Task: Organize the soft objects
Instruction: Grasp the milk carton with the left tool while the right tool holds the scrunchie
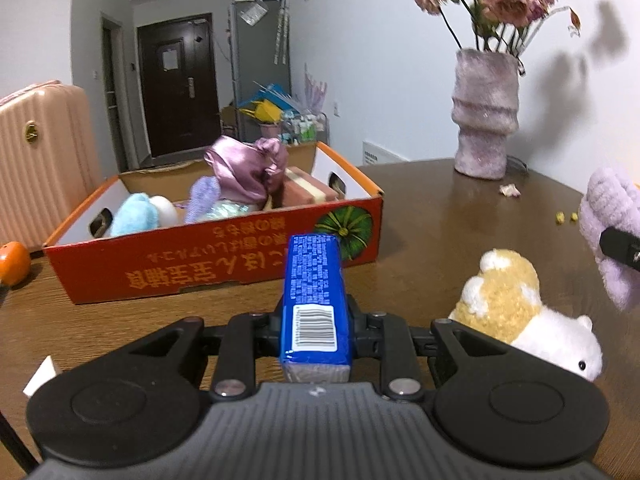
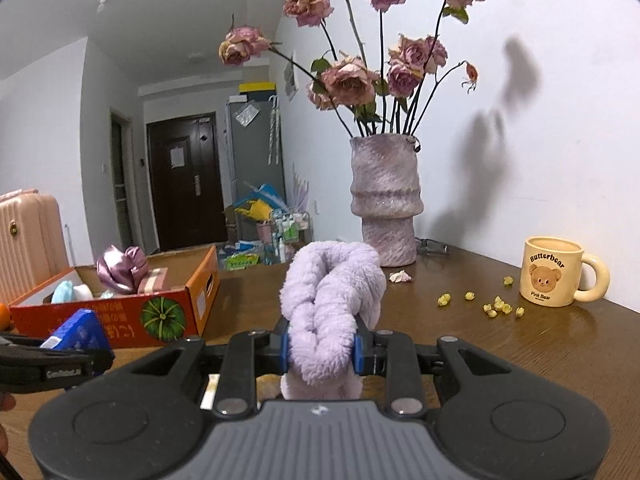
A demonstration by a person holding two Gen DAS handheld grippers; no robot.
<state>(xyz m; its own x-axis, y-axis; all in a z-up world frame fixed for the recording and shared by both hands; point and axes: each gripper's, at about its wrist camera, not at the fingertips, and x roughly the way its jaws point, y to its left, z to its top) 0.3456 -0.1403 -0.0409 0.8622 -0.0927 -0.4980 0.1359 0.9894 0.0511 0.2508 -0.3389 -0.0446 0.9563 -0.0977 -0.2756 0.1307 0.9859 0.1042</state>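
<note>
My left gripper point(image 1: 316, 322) is shut on a blue tissue pack point(image 1: 314, 292), held above the wooden table point(image 1: 432, 216) and pointing at the orange cardboard box point(image 1: 216, 260). The box holds a pink satin bundle point(image 1: 244, 170), a blue plush point(image 1: 134, 214) and other soft items. A yellow and white plush toy point(image 1: 516, 304) lies on the table to the right. My right gripper point(image 2: 322, 350) is shut on a lilac fluffy twisted headband point(image 2: 330, 304), lifted off the table. The blue tissue pack point(image 2: 78, 332) and orange cardboard box point(image 2: 120, 312) show at the left of the right wrist view.
A lilac vase point(image 2: 384, 200) of dried roses stands at the back against the wall. A cream bear mug point(image 2: 554, 272) sits at the right, with small yellow bits point(image 2: 496, 306) scattered near it. An orange fruit point(image 1: 14, 262) lies left of the box, a pink suitcase point(image 1: 40, 160) behind.
</note>
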